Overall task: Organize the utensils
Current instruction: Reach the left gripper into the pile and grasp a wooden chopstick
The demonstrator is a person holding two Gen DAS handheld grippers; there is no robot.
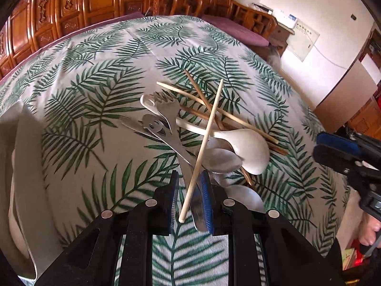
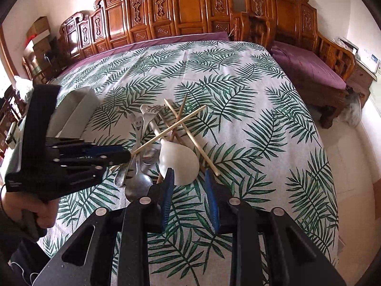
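Between the pads of the left gripper [image 1: 190,196] lies the near end of a pale chopstick [image 1: 206,143], which runs up toward one o'clock over the heap of utensils [image 1: 202,131] on the leaf-print worktop [image 1: 95,95]. The jaws stand narrowly apart, and a steel handle [image 1: 190,186] sits between them as well; whether the pads already press on the stick I cannot tell, since a gap shows on the nine o'clock side. To do this step well, I would make sure only the chopstick is taken: shift the gripper slightly toward nine o'clock so the steel handle falls outside the pads, then close squarely on the stick near its end and lift along its length, so it slides off the white spoon [image 1: 250,150] and the darker chopsticks [image 1: 204,100] without dragging them. The right gripper [image 2: 189,186], its jaws apart and empty, sits just before the white spoon's bowl and could steady the heap. A white tray [image 2: 76,107] waits at nine o'clock of the heap, likely the destination
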